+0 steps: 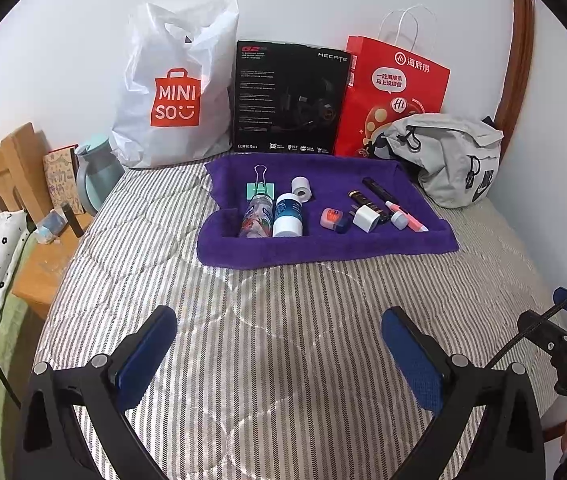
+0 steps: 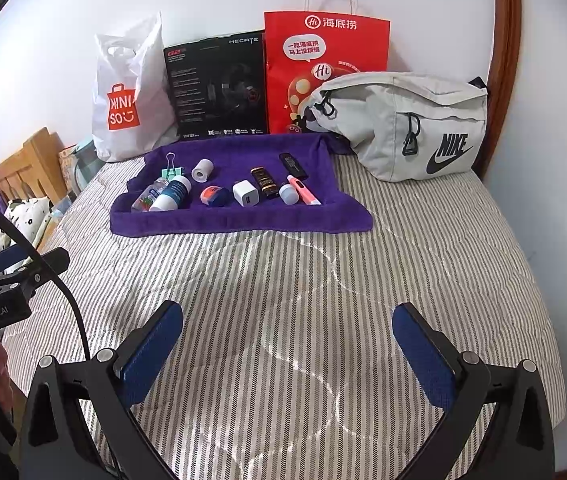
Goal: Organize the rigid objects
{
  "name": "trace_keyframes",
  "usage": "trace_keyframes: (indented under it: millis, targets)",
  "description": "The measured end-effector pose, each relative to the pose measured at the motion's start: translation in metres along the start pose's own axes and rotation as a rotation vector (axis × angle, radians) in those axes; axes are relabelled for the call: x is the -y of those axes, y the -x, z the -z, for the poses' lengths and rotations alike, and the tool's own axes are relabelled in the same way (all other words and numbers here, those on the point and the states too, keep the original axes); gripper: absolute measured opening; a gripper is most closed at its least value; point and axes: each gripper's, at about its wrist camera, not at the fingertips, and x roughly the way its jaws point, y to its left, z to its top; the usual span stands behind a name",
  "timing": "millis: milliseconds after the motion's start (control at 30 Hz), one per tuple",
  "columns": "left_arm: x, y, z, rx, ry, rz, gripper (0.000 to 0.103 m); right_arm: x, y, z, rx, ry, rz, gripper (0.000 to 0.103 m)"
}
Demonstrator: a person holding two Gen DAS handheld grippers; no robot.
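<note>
Two hand-held tools are being held wide apart and empty over the near half of a striped bed, the left tool and the right tool both hanging well short of the things to be organized. Those things are being carried on a purple towel laid toward the bed's far edge: a binder clip, a patterned bottle and a white-capped bottle lying touching at the towel's left end, a white roll just behind them, an orange-and-blue piece, a white charger plug, a dark gold-banded tube, a black stick and a pink pen toward the right.

Which step is in hand is not being settled by the scene (the rough row would fit things awaiting sorting as well as things already set out), so no particular pick is being called for; any reach would be demanding a long forward travel from where both tools are hanging.

The bed's far edge is being lined by a white shopping bag, a black headset box, a red paper bag and a grey waist bag at the far right corner. A wooden headboard is being glimpsed past the left edge.
</note>
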Motion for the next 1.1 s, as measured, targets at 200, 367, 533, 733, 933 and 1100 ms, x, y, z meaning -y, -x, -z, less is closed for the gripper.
trace_keyframes:
  millis: [200,367,533,733,933,1100]
  targets:
    - [-0.0003,0.0017,0.0000,0.001,-0.005,-0.003,0.103,0.0002,-0.0004,0.0006,0.001,0.001,0.004,0.103]
    - [0.0007,0.0031,-0.0007,0.004,-0.011,-0.008,0.103,0.0006,0.0003,0.0008,0.004,0.002,0.004,0.103]
    - [0.0007,0.0034,-0.0009,0.005,-0.012,-0.009,0.103,-0.0001,0.0005,0.0014,0.006,0.006,0.005,0.103]
    - [0.0010,0.0039,-0.0005,0.003,-0.013,-0.011,0.103,-0.0012,-0.0004,0.0013,0.006,0.008,0.003,0.103]
    - [0.0008,0.0039,-0.0003,0.005,-0.016,-0.011,0.103,-0.0019,-0.0012,0.0009,0.003,0.013,0.003,0.103]
    - [0.0003,0.0038,-0.0004,0.005,-0.017,-0.010,0.103,-0.0018,-0.0010,0.0011,0.005,0.011,0.005,0.103]
